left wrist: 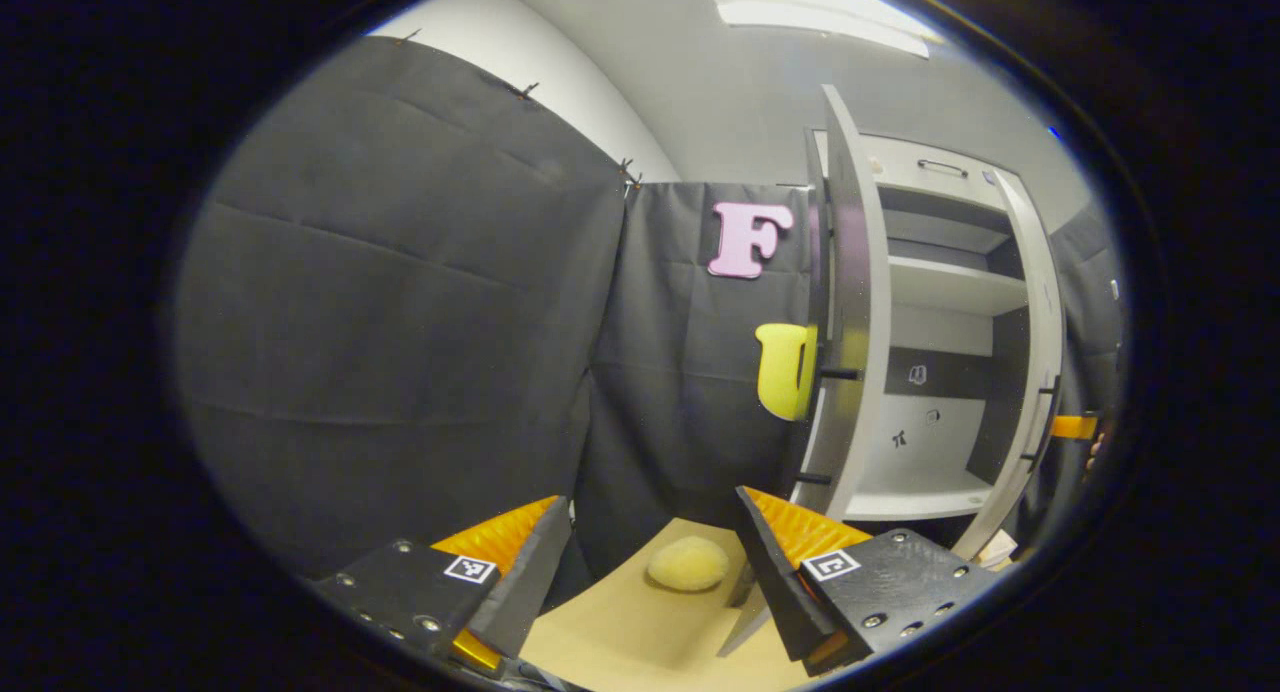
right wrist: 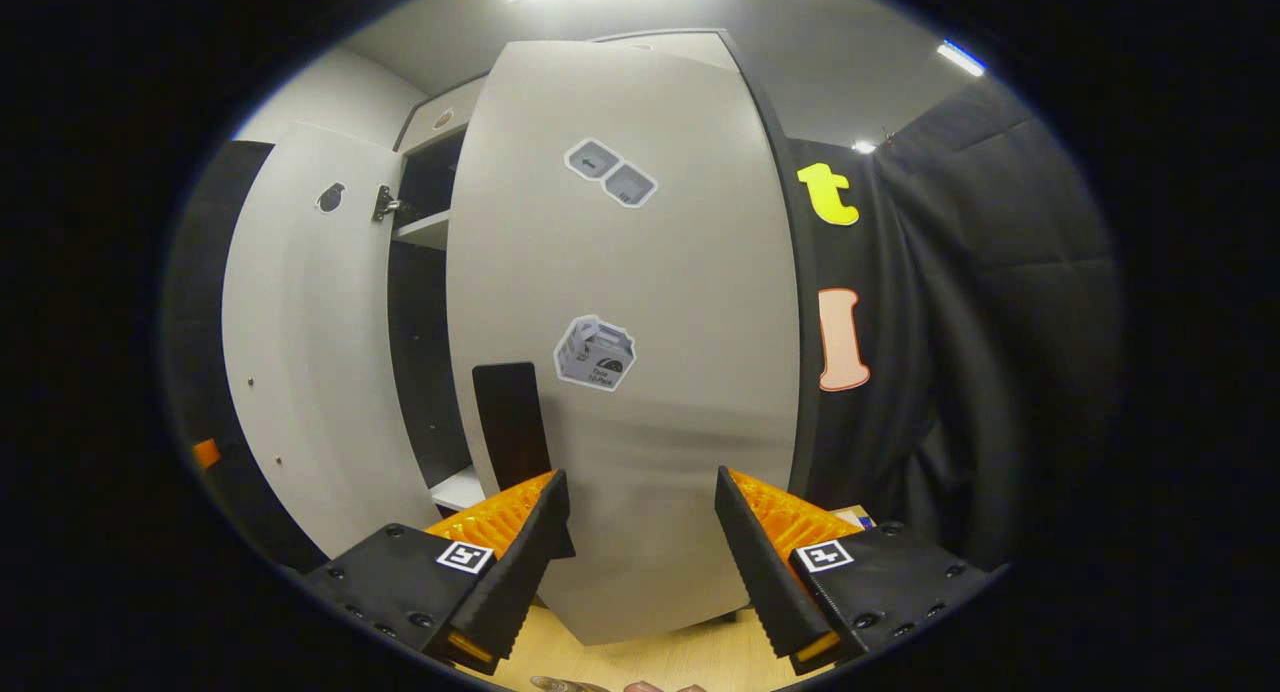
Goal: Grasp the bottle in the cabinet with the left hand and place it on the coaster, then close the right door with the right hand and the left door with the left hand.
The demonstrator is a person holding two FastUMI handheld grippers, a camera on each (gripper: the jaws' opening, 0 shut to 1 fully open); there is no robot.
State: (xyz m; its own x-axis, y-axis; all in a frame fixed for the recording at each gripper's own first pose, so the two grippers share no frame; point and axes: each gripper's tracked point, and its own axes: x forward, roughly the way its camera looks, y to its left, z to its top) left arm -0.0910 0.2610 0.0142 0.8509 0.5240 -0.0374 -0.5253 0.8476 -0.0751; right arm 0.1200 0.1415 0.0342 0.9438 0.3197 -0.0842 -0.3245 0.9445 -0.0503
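The white cabinet (left wrist: 950,292) stands at the right of the left gripper view with both doors swung out and bare shelves. Its left door (left wrist: 850,302) shows edge-on and its right door (left wrist: 1030,372) stands half open. A pale yellow round pad (left wrist: 687,563) lies on the wooden table with nothing on it, just ahead of my open left gripper (left wrist: 652,494). In the right gripper view the right door (right wrist: 640,372) fills the middle, stickers on its face. My right gripper (right wrist: 640,472) is open close in front of it, with nothing held. The left door (right wrist: 300,352) stands open beyond.
Black cloth (left wrist: 400,302) walls the booth to the left and behind the cabinet. The wooden table (left wrist: 640,632) runs under both grippers. A dark handle (right wrist: 510,422) sits on the right door near my left finger. A bit of the other gripper (left wrist: 1075,427) shows past the right door.
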